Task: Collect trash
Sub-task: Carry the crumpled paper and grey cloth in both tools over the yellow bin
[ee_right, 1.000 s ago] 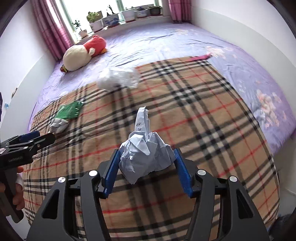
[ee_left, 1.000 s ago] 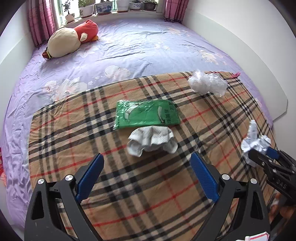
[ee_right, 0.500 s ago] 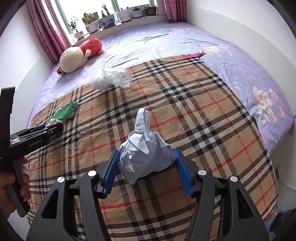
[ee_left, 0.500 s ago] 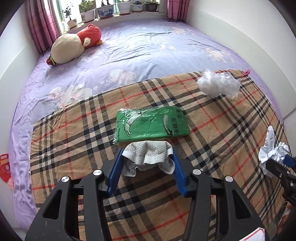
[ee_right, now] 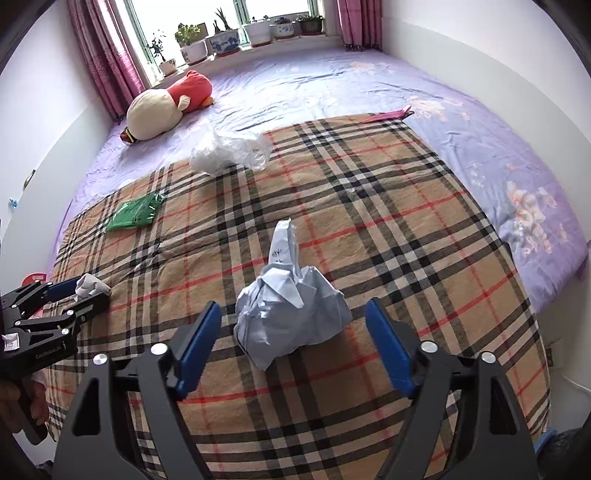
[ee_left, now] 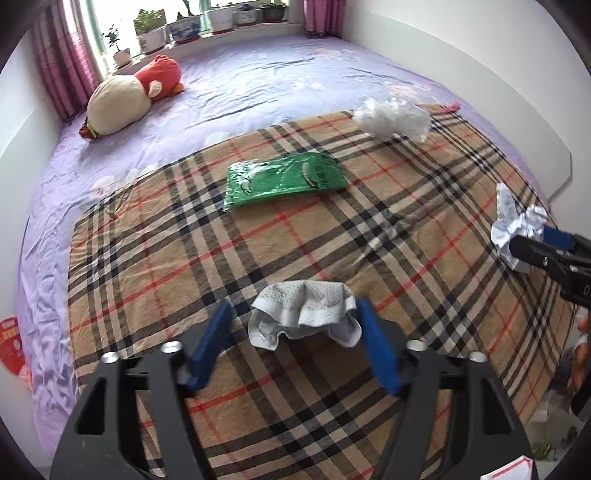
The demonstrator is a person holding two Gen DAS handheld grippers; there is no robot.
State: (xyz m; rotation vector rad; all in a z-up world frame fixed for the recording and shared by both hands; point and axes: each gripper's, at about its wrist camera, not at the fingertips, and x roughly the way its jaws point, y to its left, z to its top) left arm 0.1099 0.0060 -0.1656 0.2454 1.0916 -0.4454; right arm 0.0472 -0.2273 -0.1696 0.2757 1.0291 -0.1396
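Observation:
My left gripper (ee_left: 291,325) holds a crumpled white paper towel (ee_left: 304,317) between its blue pads; its right pad touches the towel, a small gap shows at the left pad. It is lifted back from the green plastic packet (ee_left: 284,180). My right gripper (ee_right: 293,332) has its jaws spread wide around a crumpled pale-blue paper ball (ee_right: 291,314), with gaps on both sides. That ball also shows in the left wrist view (ee_left: 515,229). A clear crumpled plastic bag (ee_left: 393,118) lies at the plaid blanket's far edge, also in the right wrist view (ee_right: 229,151).
The plaid blanket (ee_left: 184,240) covers the near part of a purple bed (ee_left: 258,85). A plush toy (ee_left: 129,99) lies near the window sill with potted plants (ee_right: 236,33). White walls flank the bed. A pink strip (ee_right: 388,115) lies at the blanket's far corner.
My left gripper closed around the paper towel and pulled it back away from the green packet. My right gripper's jaws opened wider off the paper ball.

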